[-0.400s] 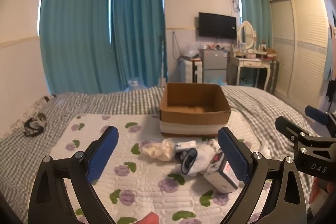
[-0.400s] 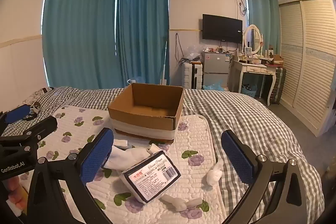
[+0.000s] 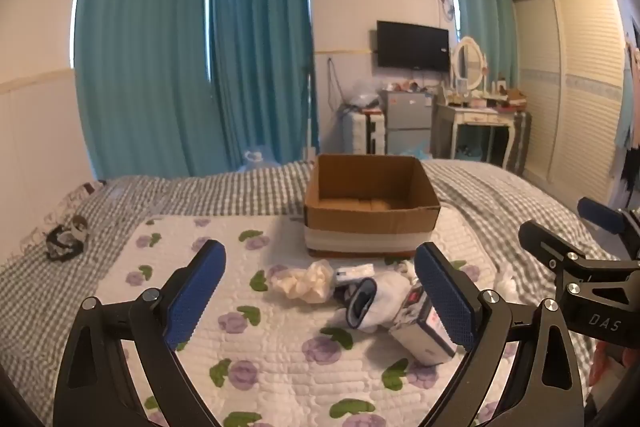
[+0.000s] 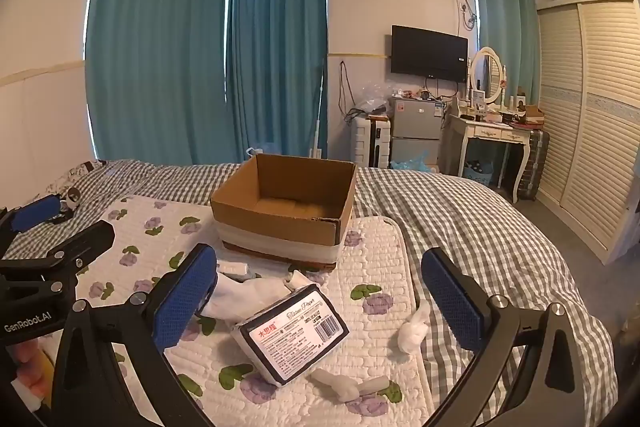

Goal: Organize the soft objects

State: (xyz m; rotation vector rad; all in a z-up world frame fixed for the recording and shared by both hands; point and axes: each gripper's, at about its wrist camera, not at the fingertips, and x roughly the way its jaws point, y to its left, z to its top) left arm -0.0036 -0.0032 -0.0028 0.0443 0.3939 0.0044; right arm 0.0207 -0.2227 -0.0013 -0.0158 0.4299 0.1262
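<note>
Room: teal curtains [image 4: 160, 47] cover the far wall behind a bed [image 4: 460, 219] dressed in a grey-and-white checked sheet, with a white quilted mat printed with purple flowers [image 3: 240, 307] spread on top.
Left tongs [image 3: 320, 301]: spread wide, blue pads apart, gripping nothing, held above the flowered mat.
Right tongs [image 4: 320, 301]: likewise wide open and holding nothing, poised over the near edge of the mat; in the left wrist view they show at the right edge [image 3: 580, 259].
Between the right tongs: a white plastic-wrapped pack of tissue paper with a black-bordered label and barcode [image 4: 292, 335] lies tilted on the mat.
Touching that pack on its far side: a crumpled white cloth [image 4: 248, 293], with a blue-cuffed white sock [image 3: 364, 301] in the same heap.
Just left of the heap: a cream-coloured bunched soft item [image 3: 304, 281].
Near the pack's front: a small white rolled sock-like piece [image 4: 352, 385] on the mat.
Right of the pack: 1 small white wad [image 4: 414, 333] at the mat's edge, on the checked sheet.
Beyond the heap: an open brown cardboard box with a white band around its base [image 4: 280, 227] stands upright on the mat, close behind the pile.
Far left on the sheet: a dark crumpled item [image 3: 66, 239], well apart from the rest.
</note>
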